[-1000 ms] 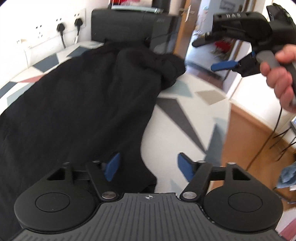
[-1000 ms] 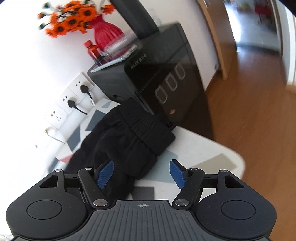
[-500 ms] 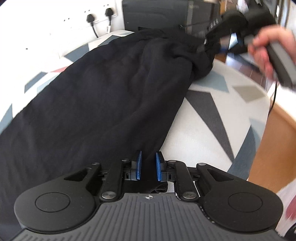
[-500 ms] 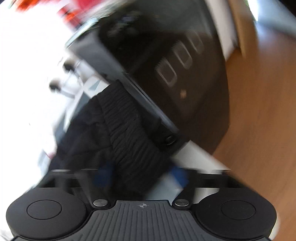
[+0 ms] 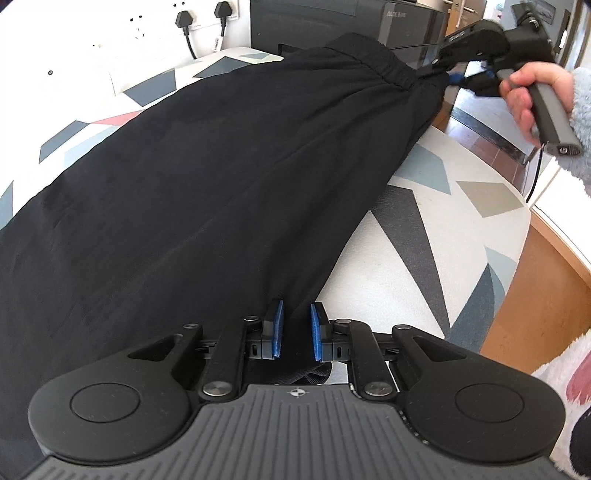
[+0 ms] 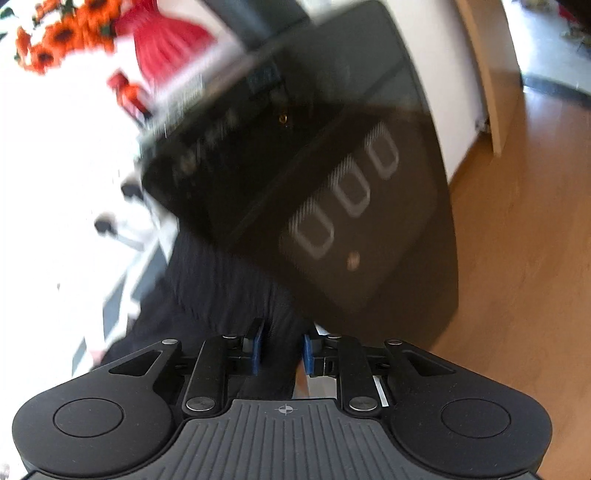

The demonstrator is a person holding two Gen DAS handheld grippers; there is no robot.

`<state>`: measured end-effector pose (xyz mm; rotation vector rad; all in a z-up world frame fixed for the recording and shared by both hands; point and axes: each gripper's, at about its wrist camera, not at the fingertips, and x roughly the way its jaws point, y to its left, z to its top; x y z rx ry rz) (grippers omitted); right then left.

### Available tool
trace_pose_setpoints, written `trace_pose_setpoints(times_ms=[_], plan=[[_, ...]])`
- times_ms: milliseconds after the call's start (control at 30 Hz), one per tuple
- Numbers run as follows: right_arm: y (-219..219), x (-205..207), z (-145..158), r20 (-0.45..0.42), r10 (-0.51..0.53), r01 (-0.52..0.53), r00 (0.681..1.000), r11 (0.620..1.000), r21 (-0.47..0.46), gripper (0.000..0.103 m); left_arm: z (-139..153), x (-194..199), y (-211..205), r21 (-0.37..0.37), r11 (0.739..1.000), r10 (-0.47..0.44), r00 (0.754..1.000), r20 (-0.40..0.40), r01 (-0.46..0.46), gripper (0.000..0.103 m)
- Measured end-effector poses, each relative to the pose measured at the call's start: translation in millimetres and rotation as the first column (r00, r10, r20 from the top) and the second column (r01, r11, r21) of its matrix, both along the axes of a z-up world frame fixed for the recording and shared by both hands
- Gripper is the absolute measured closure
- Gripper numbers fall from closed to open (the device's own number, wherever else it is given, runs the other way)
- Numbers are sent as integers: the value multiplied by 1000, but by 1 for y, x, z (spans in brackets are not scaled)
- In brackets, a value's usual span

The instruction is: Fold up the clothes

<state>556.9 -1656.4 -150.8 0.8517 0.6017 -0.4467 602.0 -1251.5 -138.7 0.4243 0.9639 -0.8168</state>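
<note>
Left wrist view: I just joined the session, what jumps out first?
A long black fabric garment stretched across the geometric-patterned table top. The left gripper pinches its near end; the right gripper, held in a hand, clamps the elastic waistband far right. Behind stands a glossy black cabinet.

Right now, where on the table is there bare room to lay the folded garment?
Bare patterned table lies right of the black garment, out to the rounded edge. A small patch remains near the wall sockets. The garment crowds everything else.
</note>
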Motion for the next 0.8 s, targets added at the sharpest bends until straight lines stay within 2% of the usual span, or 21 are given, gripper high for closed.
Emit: trace_pose_setpoints(times_ms=[33, 100, 167, 267, 367, 400, 433, 467, 567, 633, 700, 767, 800], plan=[[-3, -2, 4, 7, -2, 2, 1000, 1000, -6, 83, 0, 1, 0, -3, 1000, 5, 1000, -3, -5, 86], [-8, -9, 10, 18, 46, -46, 999, 998, 35, 71, -1, 1, -1, -7, 1000, 11, 1000, -4, -11, 86], [-5, -20, 10, 2, 68, -68, 998, 996, 60, 44, -2, 1, -1, -10, 1000, 13, 1000, -1, -13, 86], [3, -32, 1, -19, 66, -63, 998, 993, 98, 33, -3, 2, 0, -20, 1000, 21, 1000, -5, -21, 86], [12, -20, -17, -87, 71, -59, 994, 989, 132, 32, -3, 3, 1, -28, 999, 27, 999, -17, -28, 86], [16, -16, -22, -96, 74, -61, 993, 989, 136, 35, -3, 4, 1, -31, 999, 30, 999, -21, -30, 86], [17, -13, -24, -98, 74, -61, 992, 990, 126, 58, -2, 4, 1, -35, 999, 32, 999, -26, -32, 86], [19, -10, -25, -99, 72, -61, 993, 992, 113, 67, -2, 5, 2, -40, 999, 33, 999, -32, -34, 86], [21, -5, -24, -92, 75, -68, 993, 995, 68, 77, -2, 5, 4, -60, 997, 35, 998, -54, -38, 86], [21, -2, -26, -106, 65, -59, 992, 996, 60, 77, 0, 5, 6, -74, 997, 32, 997, -71, -37, 86], [21, 0, -28, -122, 54, -48, 991, 997, 55, 72, 2, 6, 11, -90, 995, 37, 995, -98, -46, 86], [25, 0, -21, -172, 38, -36, 984, 999, 15, 48, 4, 8, 20, -116, 991, 55, 989, -139, -71, 86], [29, -1, -15, -195, 30, -35, 980, 999, -22, 43, 6, 8, 25, -133, 988, 64, 986, -153, -85, 86]])
